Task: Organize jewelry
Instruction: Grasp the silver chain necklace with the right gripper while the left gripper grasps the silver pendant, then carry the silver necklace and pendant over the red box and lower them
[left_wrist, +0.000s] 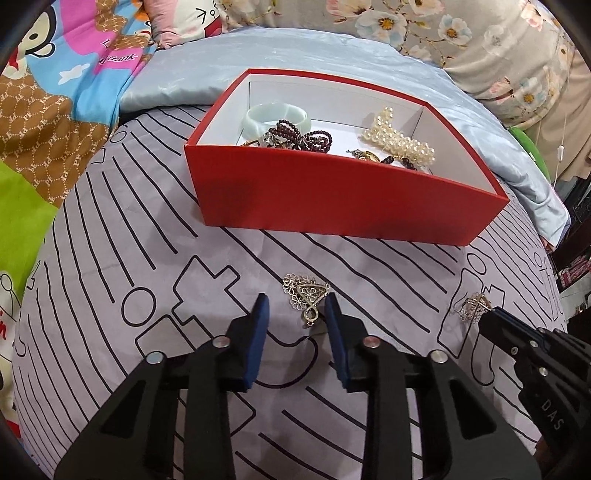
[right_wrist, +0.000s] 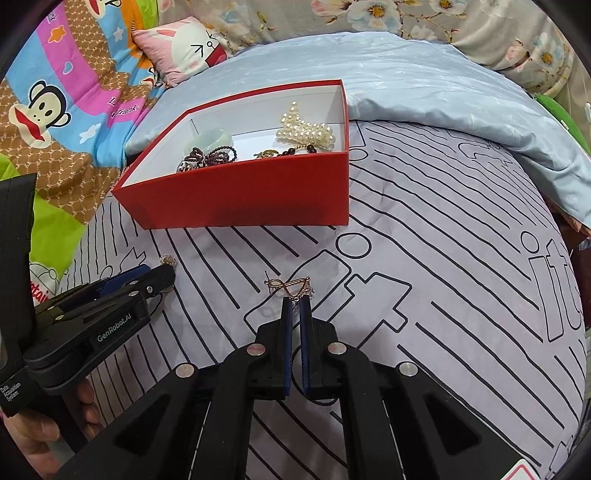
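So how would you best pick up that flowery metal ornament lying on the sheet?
Grip the filigree ornament across its narrow middle, coming from above. It lies flat, lengthwise between the left hand-held gripper fingers, so they close on its sides.

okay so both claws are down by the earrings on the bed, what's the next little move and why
Probably lift the right claw and carry its earring over the red box. Its jaws are shut on that piece, while the left claw only straddles the filigree earring lying on the sheet. The box holds the other jewelry already.
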